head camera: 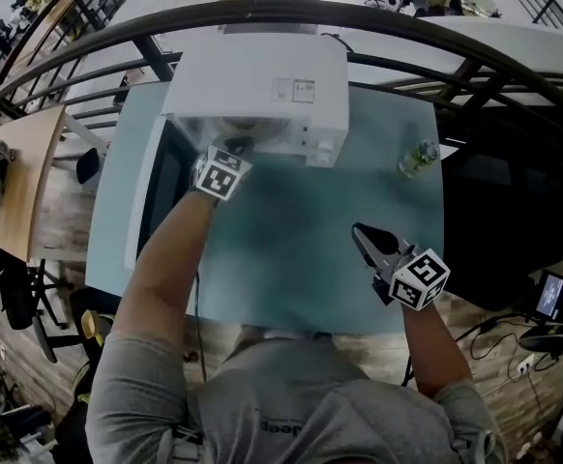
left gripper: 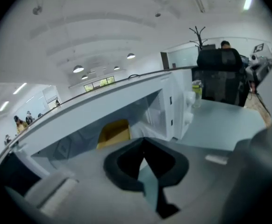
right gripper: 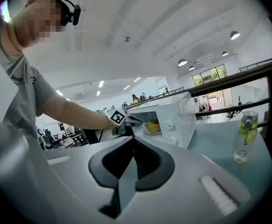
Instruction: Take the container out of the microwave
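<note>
The white microwave (head camera: 262, 85) stands at the table's far side with its door (head camera: 154, 187) swung open to the left. Inside it sits a yellow container (left gripper: 113, 132), seen also in the right gripper view as the container (right gripper: 152, 126) on the turntable. My left gripper (head camera: 238, 146) is at the mouth of the oven cavity, its jaws shut with nothing between them, a short way in front of the container. My right gripper (head camera: 359, 230) hovers over the table on the near right, shut and holding nothing.
A small bottle (head camera: 419, 158) with a yellow-green label stands on the blue-grey table (head camera: 291, 259) right of the microwave. A curved dark railing (head camera: 407, 27) runs behind the table. A black office chair (head camera: 514, 201) stands on the right.
</note>
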A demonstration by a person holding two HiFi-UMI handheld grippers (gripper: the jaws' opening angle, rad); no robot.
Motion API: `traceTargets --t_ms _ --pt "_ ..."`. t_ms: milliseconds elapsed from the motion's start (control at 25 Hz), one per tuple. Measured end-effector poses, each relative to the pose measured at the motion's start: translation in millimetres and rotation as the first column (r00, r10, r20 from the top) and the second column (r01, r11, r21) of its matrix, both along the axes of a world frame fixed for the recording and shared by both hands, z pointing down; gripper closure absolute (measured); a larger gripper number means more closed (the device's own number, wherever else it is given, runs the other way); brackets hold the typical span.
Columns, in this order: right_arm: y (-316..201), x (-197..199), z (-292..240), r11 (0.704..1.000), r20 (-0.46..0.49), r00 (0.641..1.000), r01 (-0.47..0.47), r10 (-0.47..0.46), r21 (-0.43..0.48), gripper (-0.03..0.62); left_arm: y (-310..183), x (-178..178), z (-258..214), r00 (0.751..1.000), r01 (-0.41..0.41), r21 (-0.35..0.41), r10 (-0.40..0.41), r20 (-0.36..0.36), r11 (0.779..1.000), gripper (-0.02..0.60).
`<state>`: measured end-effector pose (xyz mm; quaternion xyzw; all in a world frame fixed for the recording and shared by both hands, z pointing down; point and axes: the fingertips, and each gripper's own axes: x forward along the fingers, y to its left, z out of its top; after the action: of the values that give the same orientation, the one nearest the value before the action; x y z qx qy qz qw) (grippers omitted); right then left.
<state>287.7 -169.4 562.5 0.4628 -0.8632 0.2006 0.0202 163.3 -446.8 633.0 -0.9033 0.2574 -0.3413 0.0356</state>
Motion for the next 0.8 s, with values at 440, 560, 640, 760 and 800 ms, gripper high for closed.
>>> traceTargets --t_ms 440,560,640,760,800 --pt "-39.1 7.9 11.0 0.999 0.002 1.0 -0.01 0.01 0.034 0.588 -45.5 8.3 34.9 0.971 -0.11 0.07 0.092 0.219 0.992 0.56" --pt "-39.5 7.8 21.1 1.0 0.013 1.0 -0.013 0.012 0.016 0.588 -50.4 11.2 41.4 0.96 -0.138 0.063 0.117 0.256 0.988 0.54" --pt "-40.7 8.4 25.9 1.0 0.018 1.0 -0.012 0.012 0.013 0.588 -52.9 12.2 45.3 0.953 -0.149 0.052 0.13 0.273 0.987 0.524" --pt "-43.0 8.2 28.1 1.0 0.023 1.0 -0.013 0.013 0.01 0.588 -56.0 10.9 51.7 0.941 -0.164 0.041 0.144 0.306 0.986 0.514" --pt "-43.8 8.2 28.3 1.0 0.024 1.0 -0.013 0.013 0.009 0.588 -56.6 10.0 54.7 0.935 -0.171 0.038 0.15 0.322 0.984 0.512"
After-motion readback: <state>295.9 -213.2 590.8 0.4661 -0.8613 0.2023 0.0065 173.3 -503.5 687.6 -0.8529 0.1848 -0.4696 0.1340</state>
